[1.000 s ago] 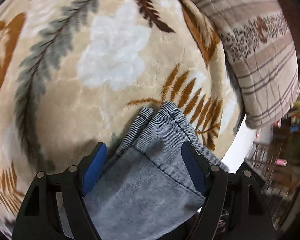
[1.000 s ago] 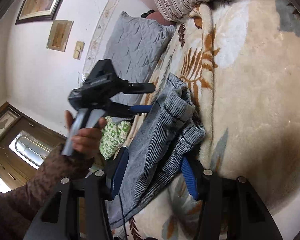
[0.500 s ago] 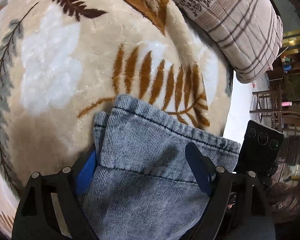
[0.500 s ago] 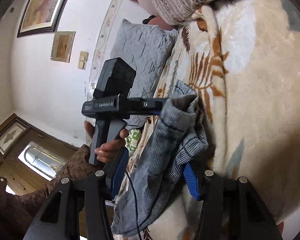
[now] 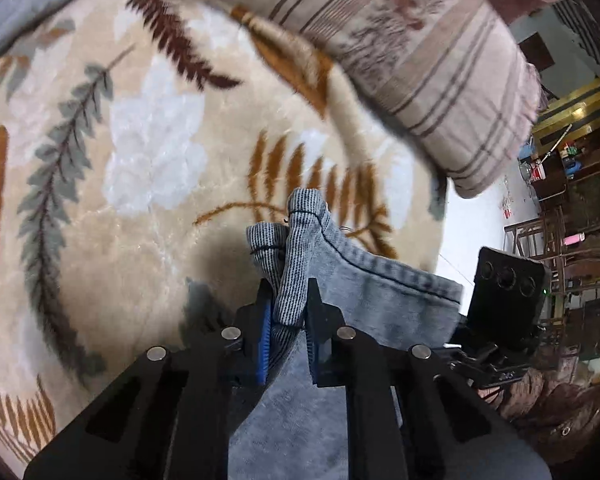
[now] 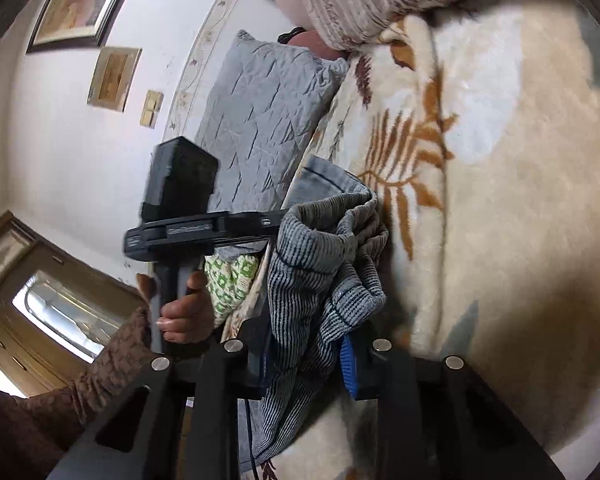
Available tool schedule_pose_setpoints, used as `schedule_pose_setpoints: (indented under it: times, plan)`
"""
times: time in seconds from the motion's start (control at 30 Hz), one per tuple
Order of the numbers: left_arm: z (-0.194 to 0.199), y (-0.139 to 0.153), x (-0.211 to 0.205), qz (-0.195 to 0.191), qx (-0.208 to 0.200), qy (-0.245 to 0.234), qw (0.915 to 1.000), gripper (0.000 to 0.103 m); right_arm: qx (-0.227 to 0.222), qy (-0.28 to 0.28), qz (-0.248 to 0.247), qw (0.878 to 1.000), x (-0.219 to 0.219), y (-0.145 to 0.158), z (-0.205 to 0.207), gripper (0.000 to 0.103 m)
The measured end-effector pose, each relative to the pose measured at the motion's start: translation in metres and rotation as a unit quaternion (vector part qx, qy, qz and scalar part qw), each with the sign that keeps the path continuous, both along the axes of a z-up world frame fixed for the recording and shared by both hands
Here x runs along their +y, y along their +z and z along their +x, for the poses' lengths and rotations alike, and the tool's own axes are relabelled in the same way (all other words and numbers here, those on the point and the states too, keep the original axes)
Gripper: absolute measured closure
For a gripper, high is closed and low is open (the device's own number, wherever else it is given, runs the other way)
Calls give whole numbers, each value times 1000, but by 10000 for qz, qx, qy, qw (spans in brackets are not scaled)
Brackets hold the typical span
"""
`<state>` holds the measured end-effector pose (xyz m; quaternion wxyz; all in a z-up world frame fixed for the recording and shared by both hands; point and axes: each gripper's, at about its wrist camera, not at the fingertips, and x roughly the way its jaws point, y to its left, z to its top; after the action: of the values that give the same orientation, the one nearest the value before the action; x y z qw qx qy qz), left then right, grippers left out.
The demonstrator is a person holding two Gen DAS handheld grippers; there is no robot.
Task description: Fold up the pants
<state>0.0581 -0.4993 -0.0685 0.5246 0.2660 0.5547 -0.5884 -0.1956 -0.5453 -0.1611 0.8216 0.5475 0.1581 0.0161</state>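
Closing both sets of jaws, I pinch the faded grey-blue denim pants (image 5: 364, 280): left gripper (image 5: 288, 312) on one bunched hem corner, right gripper (image 6: 308, 344) clamping gathered cloth, hem stretching between them above the fern-patterned plush blanket (image 5: 148, 160).

light: soft, even indoors, with a bright window (image 6: 56, 312) low and left of the right claw | shadows: dark patch on the fleece blanket (image 5: 148, 264) just left of the left claw | blur: striped pillow (image 5: 420, 60) smeared – motion | edges: strong fisheye bending, black corners | glare: none
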Motion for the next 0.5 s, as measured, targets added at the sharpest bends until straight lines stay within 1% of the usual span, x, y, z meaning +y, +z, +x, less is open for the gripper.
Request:
schedule_pose_setpoints:
  times: [0.03, 0.1, 0.2, 0.33, 0.5]
  plan:
    - [-4, 7, 5, -78, -37, 5, 10000, 91, 16, 5, -54, 10000, 2, 4, 0, 76]
    - [0, 15, 12, -151, -81, 56, 9998, 92, 44, 52, -321, 9995, 7, 16, 1, 76]
    - [8, 32, 29, -254, -98, 264, 9993, 92, 62, 155, -668, 9976, 18, 37, 5, 76]
    - [17, 53, 59, -415, -111, 620, 9972, 92, 26, 361, -1105, 9932, 37, 65, 13, 75]
    - [27, 69, 99, -494, -125, 1096, 9927, 92, -23, 668, -1412, 9877, 65, 88, 27, 74]
